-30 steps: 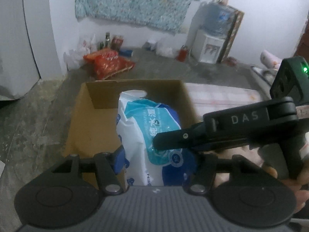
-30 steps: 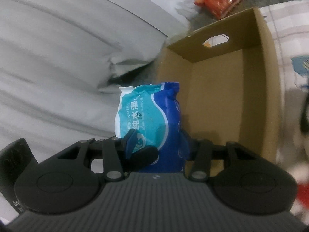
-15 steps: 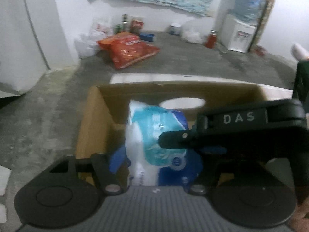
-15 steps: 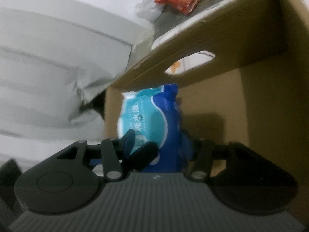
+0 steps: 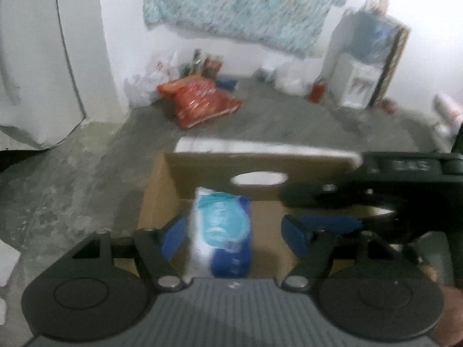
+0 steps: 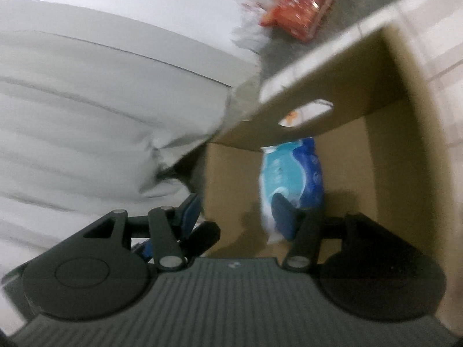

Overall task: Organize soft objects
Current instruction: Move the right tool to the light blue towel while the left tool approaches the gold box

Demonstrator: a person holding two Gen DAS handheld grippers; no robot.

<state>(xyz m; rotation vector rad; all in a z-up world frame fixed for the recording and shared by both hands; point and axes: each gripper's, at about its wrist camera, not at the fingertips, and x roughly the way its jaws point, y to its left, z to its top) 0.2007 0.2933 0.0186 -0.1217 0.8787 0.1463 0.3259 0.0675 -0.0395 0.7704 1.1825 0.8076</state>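
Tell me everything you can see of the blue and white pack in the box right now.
The pack is a soft plastic pouch, white along one side, teal in the middle, dark blue at the other edge and base; its print is too blurred to read. It stands upright inside the open cardboard box, below the wall with the oval handle cutout. The left gripper has just been opening; its blue pads stand clear on either side. Whether anything else touches it is unclear.

The wipes pack [image 5: 221, 231] stands inside the cardboard box [image 5: 157, 190], near its left wall. Behind the box, a snack bag [image 5: 199, 104] lies on the floor [image 5: 86, 179], and the water dispenser [image 5: 358, 86] stands far right.
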